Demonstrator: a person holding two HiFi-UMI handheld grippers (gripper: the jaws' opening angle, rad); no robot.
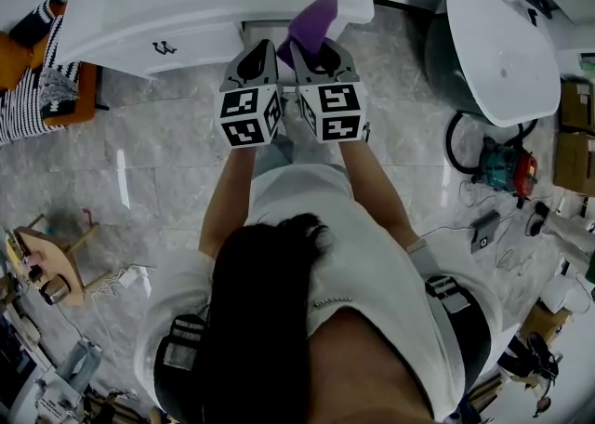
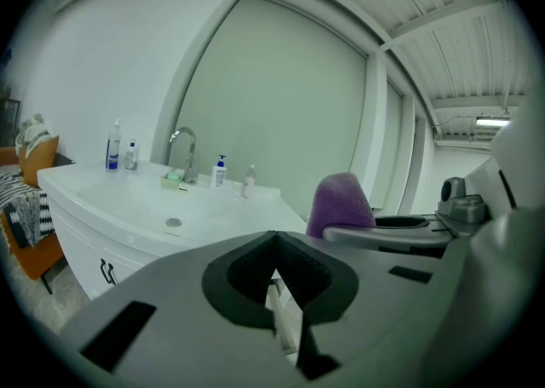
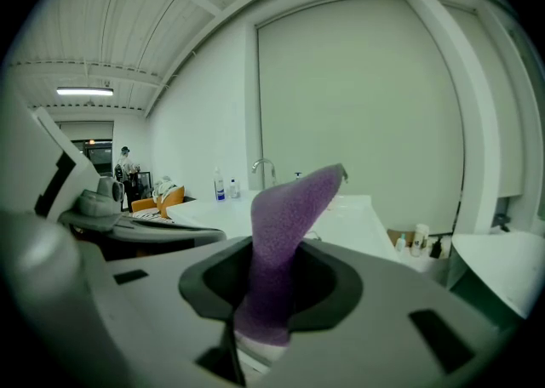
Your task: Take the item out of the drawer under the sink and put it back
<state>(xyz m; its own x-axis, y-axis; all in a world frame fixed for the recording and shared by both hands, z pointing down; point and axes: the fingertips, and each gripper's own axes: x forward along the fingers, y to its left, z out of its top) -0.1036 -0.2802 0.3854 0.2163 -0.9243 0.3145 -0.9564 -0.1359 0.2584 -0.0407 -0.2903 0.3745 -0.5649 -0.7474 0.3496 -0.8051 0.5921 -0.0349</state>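
The person's forearms reach forward side by side, holding the left gripper (image 1: 260, 46) and right gripper (image 1: 319, 48) close together and tipped slightly down toward the smooth white sink cabinet (image 1: 177, 36). The right jaws are clamped on a fuzzy purple cloth (image 3: 285, 216), which rises above them in a soft, bent peak. The left jaws are closed together with nothing between them.
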